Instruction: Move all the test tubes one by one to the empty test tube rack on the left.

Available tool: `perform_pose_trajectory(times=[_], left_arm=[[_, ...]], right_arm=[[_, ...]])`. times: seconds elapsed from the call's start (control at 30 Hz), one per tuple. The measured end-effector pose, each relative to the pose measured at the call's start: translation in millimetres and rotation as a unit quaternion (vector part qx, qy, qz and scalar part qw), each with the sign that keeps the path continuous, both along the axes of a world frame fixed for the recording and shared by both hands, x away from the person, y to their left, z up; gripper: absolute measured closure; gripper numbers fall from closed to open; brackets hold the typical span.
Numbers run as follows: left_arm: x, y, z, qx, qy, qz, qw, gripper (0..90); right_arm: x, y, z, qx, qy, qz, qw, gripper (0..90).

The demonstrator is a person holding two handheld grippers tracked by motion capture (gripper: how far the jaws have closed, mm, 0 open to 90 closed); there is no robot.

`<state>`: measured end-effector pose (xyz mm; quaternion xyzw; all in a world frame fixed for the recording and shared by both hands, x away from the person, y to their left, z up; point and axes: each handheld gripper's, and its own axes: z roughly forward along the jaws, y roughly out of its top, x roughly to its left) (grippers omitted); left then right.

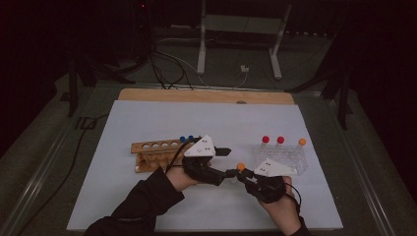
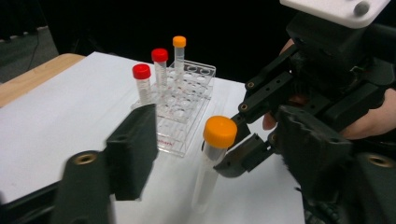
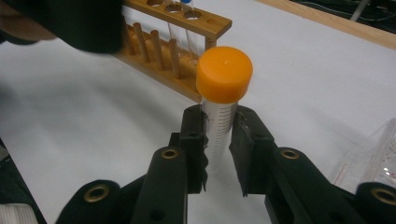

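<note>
Our right claw [image 3: 218, 140] grips the orange-capped tube [image 3: 222, 102] upright. Our left claw [image 2: 219, 154] stands open around it, near the clear rack [image 2: 184, 105].

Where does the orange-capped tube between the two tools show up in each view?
High view: the orange-capped tube sits low at centre, between the two tools.
Left gripper view: lower centre, upright, with the right tool at it from the right.
Right gripper view: centre, gripped by the right tool's jaws.
Shared landmark: the clear rack, a corner in the right gripper view.
</note>
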<state>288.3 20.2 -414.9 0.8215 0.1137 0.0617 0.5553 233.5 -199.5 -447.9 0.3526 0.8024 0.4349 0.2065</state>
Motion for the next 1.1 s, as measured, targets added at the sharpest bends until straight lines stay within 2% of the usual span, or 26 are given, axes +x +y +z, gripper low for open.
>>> perform_pose_trajectory(times=[0.23, 0.3, 0.47, 0.53, 0.6, 0.8, 0.87, 1.0, 1.1], left_arm=[[-1.9, -14.9, -3.4, 0.020, -0.015, -0.015, 0.9996, 51.2], [-2.4, -18.3, -3.9, 0.027, -0.024, -0.013, 0.9993, 55.6], [-1.1, -22.8, -5.5, 0.044, -0.029, -0.014, 0.9985, 62.4], [-1.4, -24.2, -6.6, 0.054, -0.039, -0.008, 0.9977, 65.7], [-1.0, -24.5, -7.2, 0.053, -0.039, -0.008, 0.9978, 69.9], [-1.2, -24.8, -6.7, 0.055, -0.048, -0.004, 0.9973, 71.4], [-1.2, -23.5, -4.8, 0.051, -0.049, 0.000, 0.9975, 71.5], [1.0, -17.5, -1.7, 0.048, -0.051, 0.008, 0.9975, 71.6], [2.3, -10.9, 0.7, 0.049, -0.055, 0.016, 0.9972, 71.6]], right_arm=[[-0.5, 0.0, 1.1, 0.001, -0.001, -0.001, 1.0000, 75.2], [-0.6, 0.0, 1.2, 0.001, -0.001, 0.000, 1.0000, 75.2], [-0.8, 0.3, 1.3, 0.001, -0.002, 0.001, 1.0000, 75.2], [-1.1, 0.2, 1.9, 0.002, -0.003, 0.000, 1.0000, 75.3], [-1.1, 0.1, 2.0, 0.002, -0.004, 0.001, 1.0000, 75.3], [-0.7, -0.4, 1.7, 0.004, -0.004, 0.000, 1.0000, 74.9], [-1.3, -1.3, 1.8, 0.011, -0.011, -0.002, 0.9999, 73.7], [-2.0, -4.4, 4.2, 0.025, -0.023, -0.011, 0.9994, 61.1], [-1.5, -7.9, 4.6, 0.035, -0.023, -0.017, 0.9990, 52.1]])
